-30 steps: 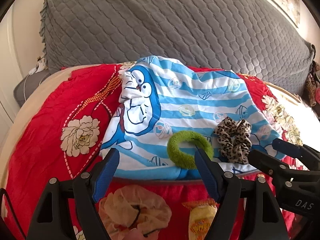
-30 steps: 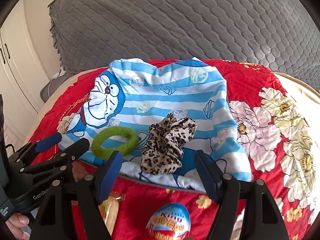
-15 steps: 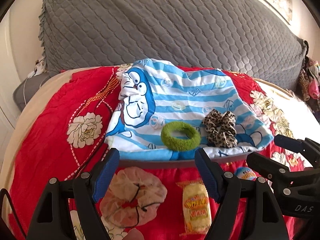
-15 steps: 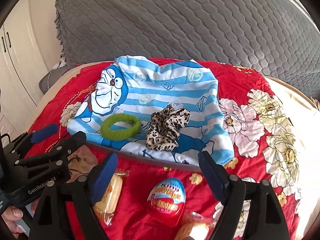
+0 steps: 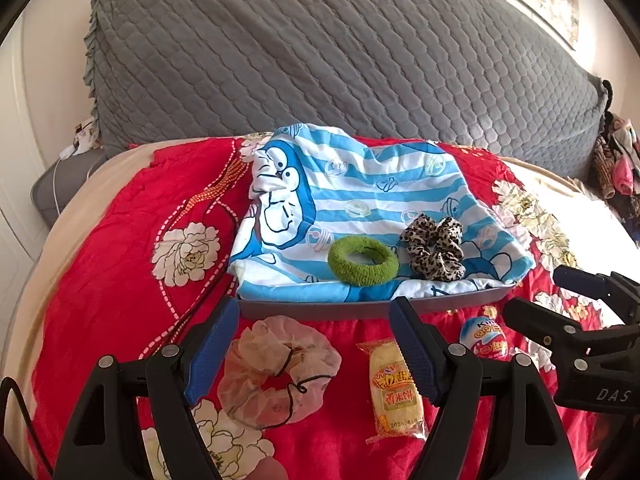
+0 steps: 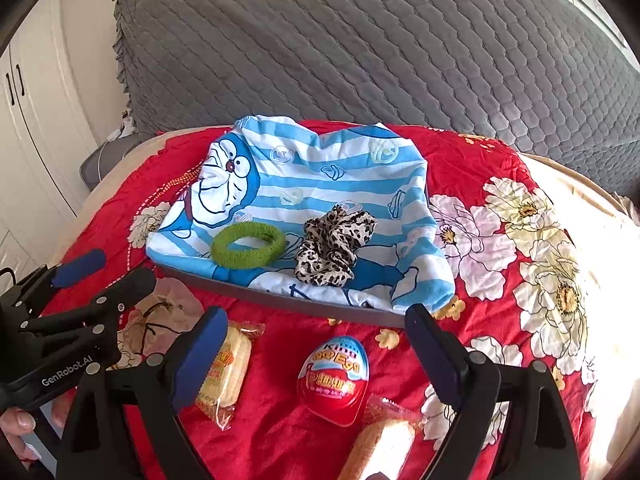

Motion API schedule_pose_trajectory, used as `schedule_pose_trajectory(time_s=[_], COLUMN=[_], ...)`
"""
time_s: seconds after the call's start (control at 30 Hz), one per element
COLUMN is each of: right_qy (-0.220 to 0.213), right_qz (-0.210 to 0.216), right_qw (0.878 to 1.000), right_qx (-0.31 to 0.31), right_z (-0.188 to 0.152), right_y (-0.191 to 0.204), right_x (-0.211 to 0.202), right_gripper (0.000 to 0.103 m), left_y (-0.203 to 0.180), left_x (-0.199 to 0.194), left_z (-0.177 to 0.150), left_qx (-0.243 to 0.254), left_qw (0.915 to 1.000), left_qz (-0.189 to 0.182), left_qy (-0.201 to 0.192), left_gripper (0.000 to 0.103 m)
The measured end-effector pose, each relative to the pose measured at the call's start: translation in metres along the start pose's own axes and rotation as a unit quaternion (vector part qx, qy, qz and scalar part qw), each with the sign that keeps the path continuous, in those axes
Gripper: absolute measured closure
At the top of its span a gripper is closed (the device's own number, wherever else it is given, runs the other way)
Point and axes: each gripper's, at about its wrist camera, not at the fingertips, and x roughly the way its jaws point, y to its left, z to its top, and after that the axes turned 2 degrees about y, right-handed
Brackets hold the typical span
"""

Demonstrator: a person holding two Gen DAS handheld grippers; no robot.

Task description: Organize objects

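Note:
A grey tray (image 5: 460, 304) lined with a blue striped cartoon cloth (image 5: 360, 188) sits on the red bedspread. On the cloth lie a green scrunchie (image 5: 363, 261) and a leopard scrunchie (image 5: 434, 248), side by side. In front of the tray lie a sheer pink scrunchie (image 5: 276, 372), a yellow snack packet (image 5: 396, 392) and a chocolate egg (image 6: 332, 380). My left gripper (image 5: 314, 308) hangs open above the pink scrunchie and the packet, holding nothing. My right gripper (image 6: 316, 314) hovers over the egg, its jaws opening with nothing gripped.
A second snack packet (image 6: 380, 440) lies at the near edge beside the egg. A large grey quilted cushion (image 5: 320, 60) stands behind the tray. White wardrobe doors (image 6: 24, 140) are at the left. A hand (image 6: 16, 424) holds the left gripper.
Both grippers have drawn back and up from the tray, so the snacks, egg and pink scrunchie have come into view. The right jaws stand wider than before.

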Motion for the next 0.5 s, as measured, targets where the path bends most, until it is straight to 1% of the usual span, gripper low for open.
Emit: schedule_pose_trajectory(time_s=[0.2,0.5], right_qy=[-0.004,-0.022], right_qz=[-0.004,0.000], right_qw=[1.000,1.000], right_qx=[-0.002,0.001], right_z=[-0.004,-0.012], right_y=[-0.003,-0.008], right_x=[-0.014,-0.043], right_gripper=[0.013,0.013], left_y=[-0.006,-0.014], left_x=[-0.009,-0.027], left_z=[-0.004,-0.007], left_qx=[0.002,0.006], left_qw=[1.0000,0.9999], left_qz=[-0.005,-0.009], left_qy=[-0.004,-0.011], left_gripper=[0.024,0.024])
